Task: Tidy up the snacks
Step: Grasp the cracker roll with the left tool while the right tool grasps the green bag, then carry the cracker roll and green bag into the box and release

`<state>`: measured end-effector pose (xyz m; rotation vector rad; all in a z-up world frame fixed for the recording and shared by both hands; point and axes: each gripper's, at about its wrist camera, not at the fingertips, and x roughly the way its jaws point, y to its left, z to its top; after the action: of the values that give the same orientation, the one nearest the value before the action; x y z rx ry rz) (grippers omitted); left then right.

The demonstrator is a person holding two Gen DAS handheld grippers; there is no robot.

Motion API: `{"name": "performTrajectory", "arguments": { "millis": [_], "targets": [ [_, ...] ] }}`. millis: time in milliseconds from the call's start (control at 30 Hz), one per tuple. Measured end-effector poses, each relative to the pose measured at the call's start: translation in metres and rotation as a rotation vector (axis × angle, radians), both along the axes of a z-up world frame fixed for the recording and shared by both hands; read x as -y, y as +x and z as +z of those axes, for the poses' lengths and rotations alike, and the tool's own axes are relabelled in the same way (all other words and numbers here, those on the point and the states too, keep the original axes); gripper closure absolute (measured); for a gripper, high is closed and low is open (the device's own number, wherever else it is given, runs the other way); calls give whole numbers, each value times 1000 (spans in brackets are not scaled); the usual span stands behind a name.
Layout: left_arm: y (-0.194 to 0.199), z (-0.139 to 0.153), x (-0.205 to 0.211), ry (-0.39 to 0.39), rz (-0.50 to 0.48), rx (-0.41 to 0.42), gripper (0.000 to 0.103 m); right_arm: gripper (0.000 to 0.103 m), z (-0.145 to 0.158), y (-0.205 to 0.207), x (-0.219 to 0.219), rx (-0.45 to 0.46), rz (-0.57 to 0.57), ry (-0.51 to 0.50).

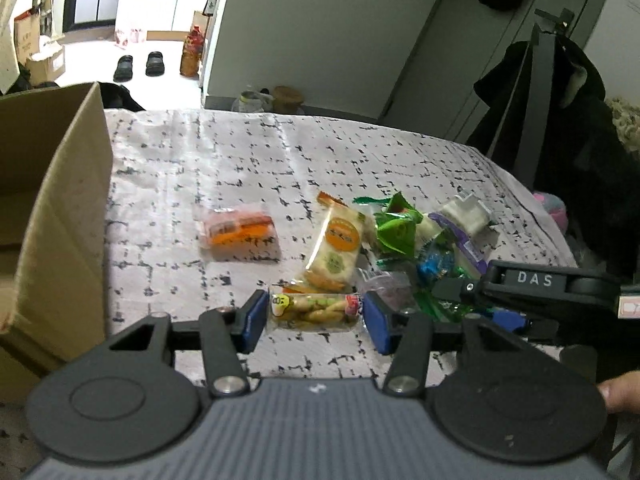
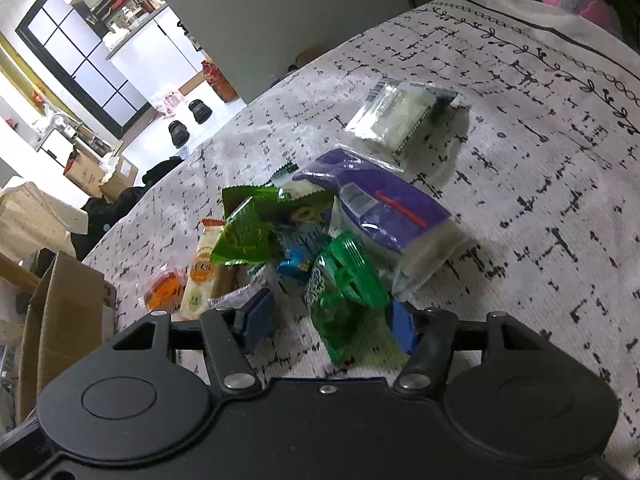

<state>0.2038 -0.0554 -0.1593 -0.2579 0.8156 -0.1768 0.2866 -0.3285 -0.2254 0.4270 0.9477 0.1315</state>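
L wrist: my left claw [image 1: 315, 320] is clamped on the biscuit pack [image 1: 314, 312]; box [image 1: 52, 200] at 9 o'clock, so lift clear first. R wrist: my right claw [image 2: 332, 320] straddles the green packet [image 2: 344, 300], pads not visibly pressing; close squarely.

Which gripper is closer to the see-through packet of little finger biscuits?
Left. The left gripper has its jaws on both ends of the clear biscuit packet. The right gripper is beside it, over the green wrapper.
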Motion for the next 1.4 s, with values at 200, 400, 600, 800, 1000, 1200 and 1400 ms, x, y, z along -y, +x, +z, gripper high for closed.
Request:
{"name": "performTrajectory", "arguments": {
  "millis": [200,400,600,800,1000,1200,1400],
  "targets": [
    [2,5,-3,9,8,16,52,73,-1,0,1,-3,-16,-6],
    [1,15,-6,19,0,41,52,75,15,-14,2,30,17,31],
    [-3,31,-10,28,-4,73,52,75,33,-23,-5,76,49,48],
    [-3,50,-20,21,29,108,52,75,49,-21,-18,119,74,52],
    [-6,71,-30,34,52,150,52,75,72,-18,-35,188,118,57],
    [-11,90,-42,26,79,189,52,75,94,-14,-52,251,159,87],
    [-15,105,-59,29,124,223,52,75,114,-9,-75,308,214,102]
  ]
}}
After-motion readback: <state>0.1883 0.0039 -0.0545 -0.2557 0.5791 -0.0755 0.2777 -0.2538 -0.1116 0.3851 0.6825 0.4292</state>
